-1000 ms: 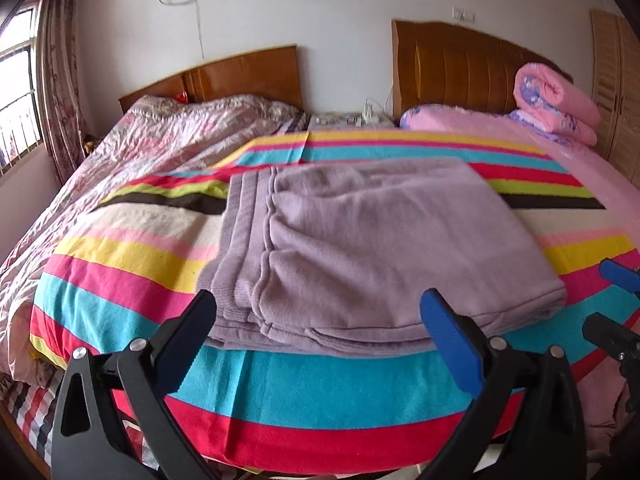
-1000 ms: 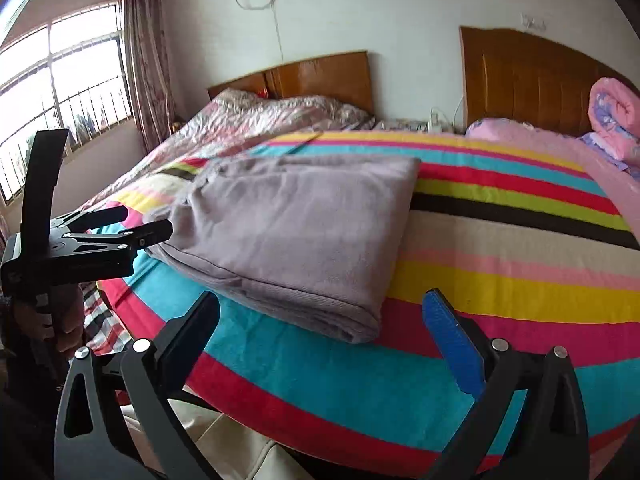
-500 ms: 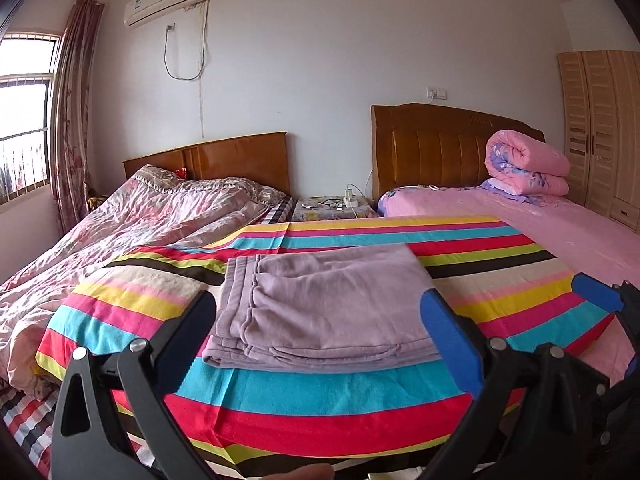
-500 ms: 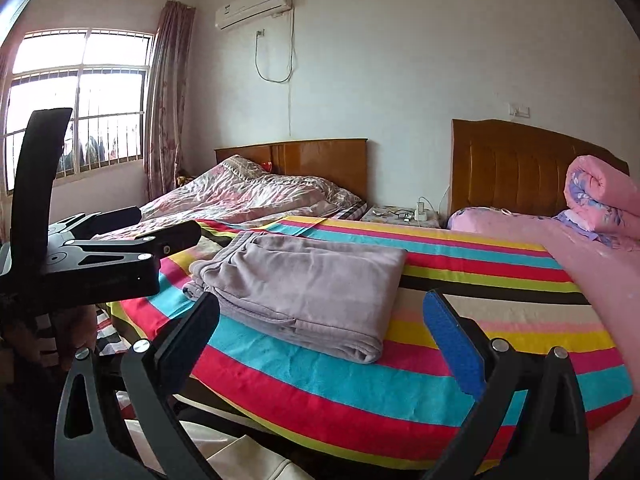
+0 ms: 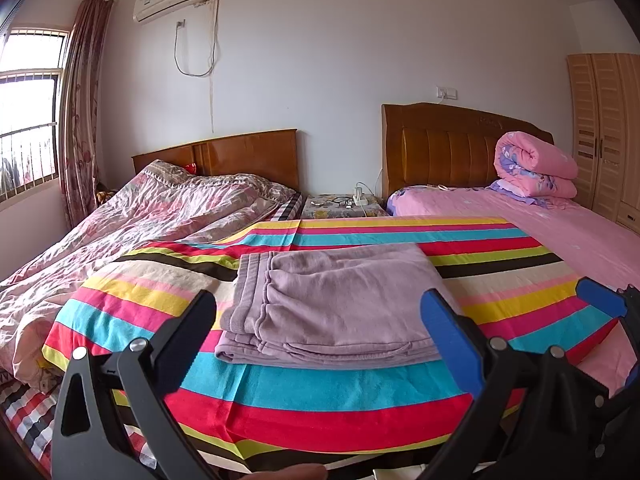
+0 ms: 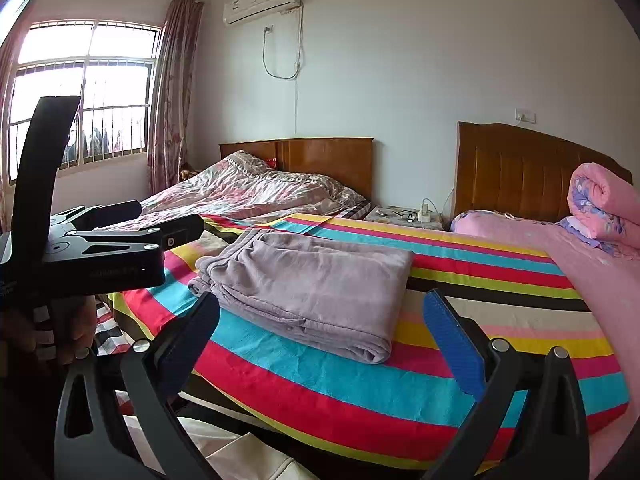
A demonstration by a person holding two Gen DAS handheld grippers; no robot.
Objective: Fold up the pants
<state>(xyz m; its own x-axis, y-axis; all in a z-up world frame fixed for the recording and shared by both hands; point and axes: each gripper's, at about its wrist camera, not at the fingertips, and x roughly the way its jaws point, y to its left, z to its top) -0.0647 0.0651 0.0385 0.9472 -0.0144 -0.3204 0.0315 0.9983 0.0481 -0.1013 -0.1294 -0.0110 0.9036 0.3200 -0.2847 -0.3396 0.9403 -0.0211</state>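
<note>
Left wrist view: left gripper, fingers spread wide, empty. Pants, lilac fleece, folded rectangular, flat on striped blanket on the bed.
Right wrist view: right gripper, fingers wide apart, empty; pants ahead.

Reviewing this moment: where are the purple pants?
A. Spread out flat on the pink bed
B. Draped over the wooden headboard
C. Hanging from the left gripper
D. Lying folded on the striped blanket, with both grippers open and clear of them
D: the purple pants lie as a folded stack on the striped blanket, and the left gripper and right gripper both stand open, holding nothing.
</note>
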